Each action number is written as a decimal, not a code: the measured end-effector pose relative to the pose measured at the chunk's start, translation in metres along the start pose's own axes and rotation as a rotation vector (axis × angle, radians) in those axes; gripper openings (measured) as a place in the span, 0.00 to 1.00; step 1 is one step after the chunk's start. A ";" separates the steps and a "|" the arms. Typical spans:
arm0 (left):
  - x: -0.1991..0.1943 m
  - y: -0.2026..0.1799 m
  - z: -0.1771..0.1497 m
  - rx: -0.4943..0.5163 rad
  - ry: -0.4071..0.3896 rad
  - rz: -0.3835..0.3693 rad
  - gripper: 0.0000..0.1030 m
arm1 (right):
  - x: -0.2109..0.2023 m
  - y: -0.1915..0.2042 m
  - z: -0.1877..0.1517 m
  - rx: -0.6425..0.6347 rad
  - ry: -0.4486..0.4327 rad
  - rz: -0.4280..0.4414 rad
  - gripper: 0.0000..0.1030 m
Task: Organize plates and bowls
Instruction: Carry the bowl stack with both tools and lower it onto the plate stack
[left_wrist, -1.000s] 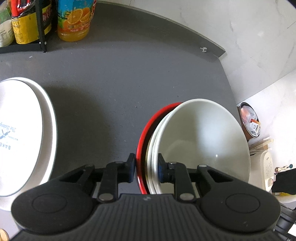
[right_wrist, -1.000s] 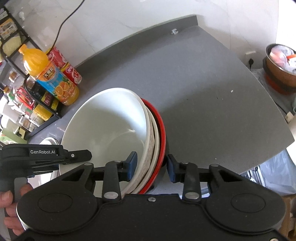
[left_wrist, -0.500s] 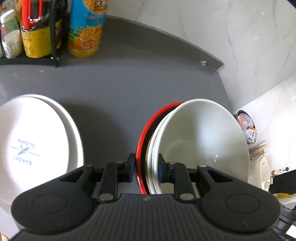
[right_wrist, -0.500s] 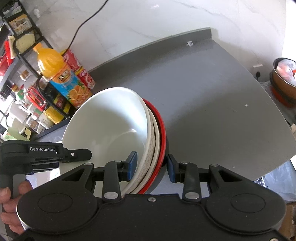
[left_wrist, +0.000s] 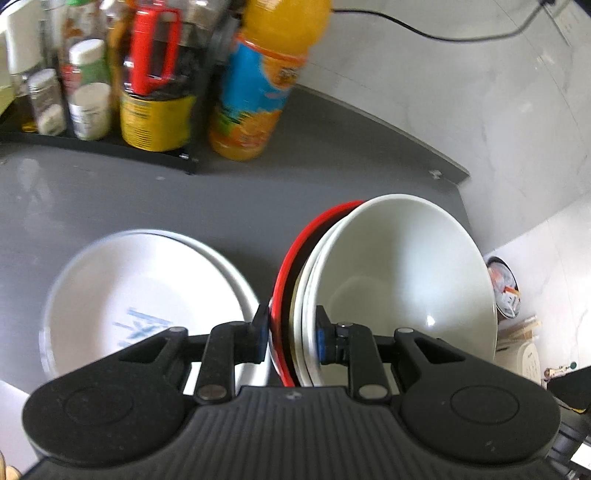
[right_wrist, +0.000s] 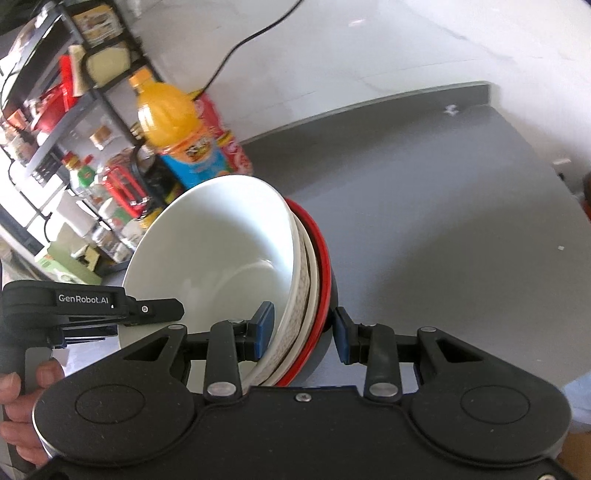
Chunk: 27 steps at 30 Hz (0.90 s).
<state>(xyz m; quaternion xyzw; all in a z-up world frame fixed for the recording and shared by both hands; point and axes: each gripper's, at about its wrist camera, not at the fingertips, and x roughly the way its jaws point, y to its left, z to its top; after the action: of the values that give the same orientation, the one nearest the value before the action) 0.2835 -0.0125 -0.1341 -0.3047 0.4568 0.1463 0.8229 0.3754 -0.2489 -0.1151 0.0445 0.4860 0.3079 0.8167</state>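
Note:
A stack of bowls (left_wrist: 399, 280), white ones nested in a red-rimmed black bowl, is held tilted on edge above the grey counter (left_wrist: 110, 199). My left gripper (left_wrist: 290, 336) is shut on its near rim, one pad inside the white bowl and one on the red bowl's outside. My right gripper (right_wrist: 303, 332) grips the opposite rim of the same bowl stack (right_wrist: 221, 251) in the same way. The left gripper (right_wrist: 162, 309) and the hand (right_wrist: 22, 398) holding it show at the left of the right wrist view. A stack of white plates (left_wrist: 147, 295) with blue print lies on the counter just left of the bowls.
An orange juice bottle (left_wrist: 258, 85) and a black rack (left_wrist: 110, 147) of jars and cans stand at the back of the counter. A red can (right_wrist: 225, 136) is behind the orange juice bottle (right_wrist: 177, 125). The counter's edge (right_wrist: 561, 236) drops off on the right.
Both grippers have carried the bowl stack towards the back left. The plates now sit right beside it, and the bottle and rack are much closer.

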 end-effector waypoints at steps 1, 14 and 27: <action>-0.003 0.005 0.002 -0.007 -0.003 0.005 0.21 | 0.002 0.005 0.001 -0.006 0.003 0.006 0.33; -0.032 0.084 0.017 -0.092 -0.015 0.059 0.21 | 0.031 0.076 -0.002 -0.083 0.048 0.068 0.33; -0.026 0.125 0.018 -0.097 0.039 0.080 0.21 | 0.060 0.115 -0.012 -0.084 0.112 0.054 0.33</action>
<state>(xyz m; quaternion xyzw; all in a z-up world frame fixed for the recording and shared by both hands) 0.2161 0.0963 -0.1508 -0.3284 0.4769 0.1949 0.7916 0.3331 -0.1255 -0.1244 0.0060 0.5160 0.3522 0.7808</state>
